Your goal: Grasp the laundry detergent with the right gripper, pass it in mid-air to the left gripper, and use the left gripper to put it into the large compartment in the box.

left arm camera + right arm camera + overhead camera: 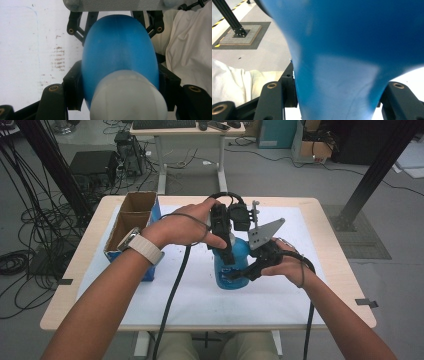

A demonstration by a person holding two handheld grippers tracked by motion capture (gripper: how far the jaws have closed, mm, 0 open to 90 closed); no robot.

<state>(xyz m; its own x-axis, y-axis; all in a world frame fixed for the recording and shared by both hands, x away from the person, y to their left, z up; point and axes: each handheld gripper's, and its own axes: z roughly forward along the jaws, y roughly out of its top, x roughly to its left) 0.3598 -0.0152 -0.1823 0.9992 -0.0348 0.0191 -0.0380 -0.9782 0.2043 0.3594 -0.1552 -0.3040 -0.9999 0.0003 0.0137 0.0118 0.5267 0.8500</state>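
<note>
A blue bottle (231, 270) stands in the middle of the white mat. My left gripper (227, 251) comes down from above and is shut on its upper part. In the left gripper view the black jaws press both sides of the blue body (120, 50) just below the white cap (128, 100). My right gripper (241, 272) reaches in from the right and is shut on the bottle's lower body. The blue bottle (342, 50) sits tight between that gripper's jaws in the right gripper view. A grey plate (263, 234) tops the right gripper.
An open cardboard box (131, 222) with blue sides stands on the table's left part. The white mat (200, 300) covers most of the wooden table (345, 285). Behind it are a desk (187, 130), floor cables (30, 235) and a black post (380, 165).
</note>
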